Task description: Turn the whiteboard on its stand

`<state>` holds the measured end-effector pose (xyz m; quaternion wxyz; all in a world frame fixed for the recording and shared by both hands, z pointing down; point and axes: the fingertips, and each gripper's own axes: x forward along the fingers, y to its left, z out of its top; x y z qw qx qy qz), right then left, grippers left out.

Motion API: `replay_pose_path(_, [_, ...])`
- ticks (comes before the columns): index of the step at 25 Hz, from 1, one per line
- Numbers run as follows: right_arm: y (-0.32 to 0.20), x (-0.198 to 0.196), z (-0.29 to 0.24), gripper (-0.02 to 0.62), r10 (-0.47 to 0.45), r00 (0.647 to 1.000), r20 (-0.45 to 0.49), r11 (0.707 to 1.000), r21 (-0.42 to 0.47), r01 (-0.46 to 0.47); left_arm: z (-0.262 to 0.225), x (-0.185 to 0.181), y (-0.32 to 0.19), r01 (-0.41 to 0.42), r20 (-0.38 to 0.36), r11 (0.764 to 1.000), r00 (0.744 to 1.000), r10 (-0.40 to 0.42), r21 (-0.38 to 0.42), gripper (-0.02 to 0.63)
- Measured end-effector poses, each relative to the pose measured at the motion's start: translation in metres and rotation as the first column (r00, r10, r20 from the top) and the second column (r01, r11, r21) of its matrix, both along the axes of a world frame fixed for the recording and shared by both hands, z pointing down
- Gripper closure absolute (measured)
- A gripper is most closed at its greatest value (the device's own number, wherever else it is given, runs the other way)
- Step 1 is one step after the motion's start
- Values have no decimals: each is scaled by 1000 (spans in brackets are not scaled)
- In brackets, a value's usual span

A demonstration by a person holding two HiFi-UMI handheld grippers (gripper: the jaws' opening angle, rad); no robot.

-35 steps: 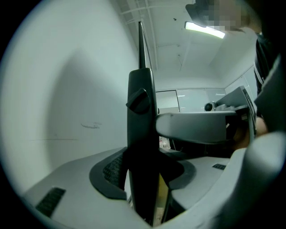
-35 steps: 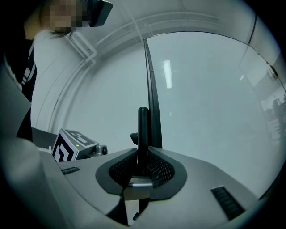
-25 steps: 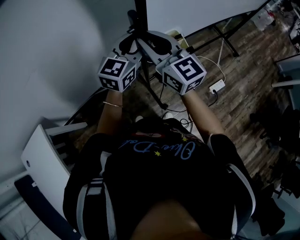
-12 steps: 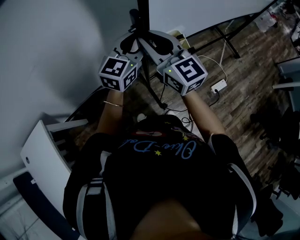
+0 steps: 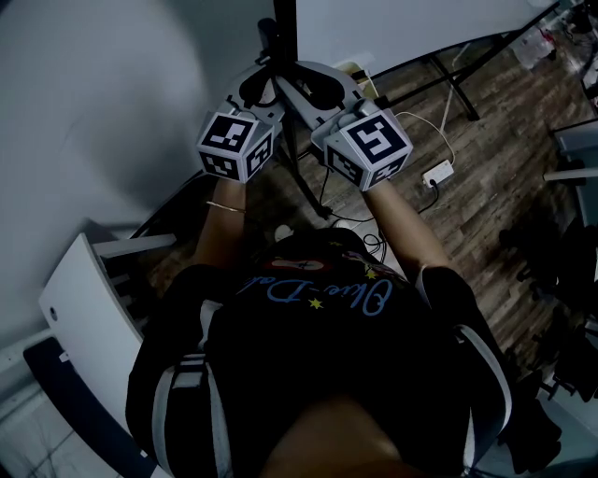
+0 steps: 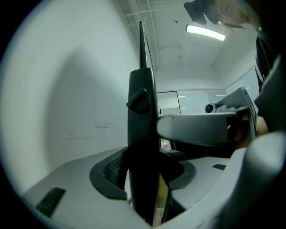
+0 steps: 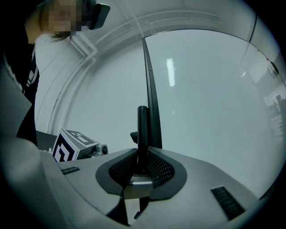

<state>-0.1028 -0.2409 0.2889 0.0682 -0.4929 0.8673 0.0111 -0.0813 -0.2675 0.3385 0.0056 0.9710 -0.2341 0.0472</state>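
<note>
The whiteboard (image 5: 402,23) stands edge-on ahead of me, and its pale face fills the right gripper view (image 7: 210,103). A black upright of the stand (image 5: 280,33) runs along its side edge. My left gripper (image 5: 266,82) is shut on that upright (image 6: 143,147), just below a black knob (image 6: 138,100). From the other side my right gripper (image 5: 306,82) is shut on the same upright (image 7: 142,134). In the left gripper view the right gripper's finger (image 6: 196,127) shows beside the post. The left gripper's marker cube (image 7: 71,143) shows in the right gripper view.
The stand's black legs (image 5: 448,79) spread over the wooden floor (image 5: 486,205). A white power strip (image 5: 435,172) with cables lies near them. A white piece of furniture (image 5: 84,317) stands at my left against the pale wall (image 5: 103,103).
</note>
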Motion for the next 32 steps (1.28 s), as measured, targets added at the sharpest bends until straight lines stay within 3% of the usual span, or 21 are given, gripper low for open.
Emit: replay_pose_path(32, [2, -45, 0, 511, -23, 999, -39, 1000, 0, 23, -3, -44, -1, 57, 0, 998, 998, -57, 5, 408])
